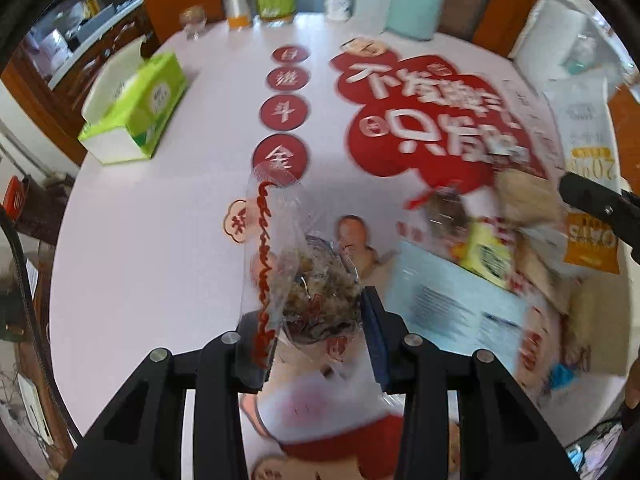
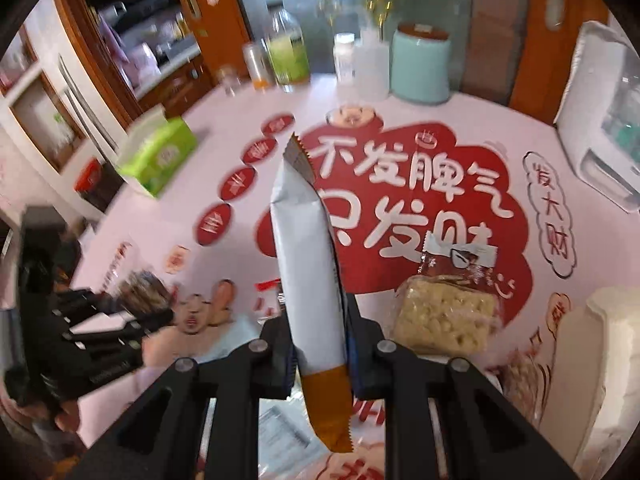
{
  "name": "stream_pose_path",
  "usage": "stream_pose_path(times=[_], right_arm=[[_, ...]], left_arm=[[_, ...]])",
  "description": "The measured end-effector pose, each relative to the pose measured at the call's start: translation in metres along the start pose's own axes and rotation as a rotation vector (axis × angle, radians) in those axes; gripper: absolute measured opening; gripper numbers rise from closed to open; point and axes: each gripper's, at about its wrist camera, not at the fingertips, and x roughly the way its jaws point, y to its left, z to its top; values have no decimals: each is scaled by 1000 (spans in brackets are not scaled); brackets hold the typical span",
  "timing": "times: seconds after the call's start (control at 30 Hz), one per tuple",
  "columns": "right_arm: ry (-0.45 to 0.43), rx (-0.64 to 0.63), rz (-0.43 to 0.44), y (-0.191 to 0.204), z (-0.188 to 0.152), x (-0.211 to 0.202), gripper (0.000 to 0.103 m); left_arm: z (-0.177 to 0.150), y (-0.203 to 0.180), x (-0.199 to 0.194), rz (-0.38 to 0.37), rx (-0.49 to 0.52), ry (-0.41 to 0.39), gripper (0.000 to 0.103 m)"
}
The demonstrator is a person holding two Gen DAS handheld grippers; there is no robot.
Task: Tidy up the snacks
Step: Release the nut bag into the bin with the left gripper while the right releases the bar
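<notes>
Clear snack bag (image 1: 308, 280) of brownish bits with red lettering, pinched between left gripper (image 1: 316, 336) fingers above the pink printed counter (image 1: 168, 208). White-and-orange snack stick (image 2: 310, 280) clamped upright in right gripper (image 2: 320, 356) fingers. Wrapped pale puffed cake (image 2: 444, 312) near right on counter. Green tissue box (image 1: 136, 108) far left.

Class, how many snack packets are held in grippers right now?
2: a clear-wrapped snack in the left gripper; a white-and-orange packet in the right gripper. Others lie on the table.
</notes>
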Motion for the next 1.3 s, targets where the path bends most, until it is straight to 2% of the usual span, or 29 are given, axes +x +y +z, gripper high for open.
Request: stream_pose_path(times=[0.27, 0.47, 0.7, 0.83, 0.93, 1.1, 1.3], right_arm=[[-70, 54, 42, 7, -49, -78, 19], [-103, 130, 22, -17, -93, -127, 20], [-205, 253, -86, -78, -129, -192, 20], [-278, 316, -191, -121, -141, -234, 20], [-317, 343, -295, -152, -145, -260, 20], [-343, 378, -408, -199, -144, -277, 20], [-289, 419, -426, -243, -150, -260, 21]], left_arm=[[-39, -53, -73, -94, 115, -75, 38], [-53, -115, -108, -173, 222, -122, 38], [-48, -220, -142, -270, 368, -198, 38], [-33, -282, -155, -299, 431, -255, 38], [-21, -323, -160, -318, 454, -283, 38], [-4, -384, -150, -326, 481, -295, 38], [1, -429, -115, -286, 513, -241, 46]])
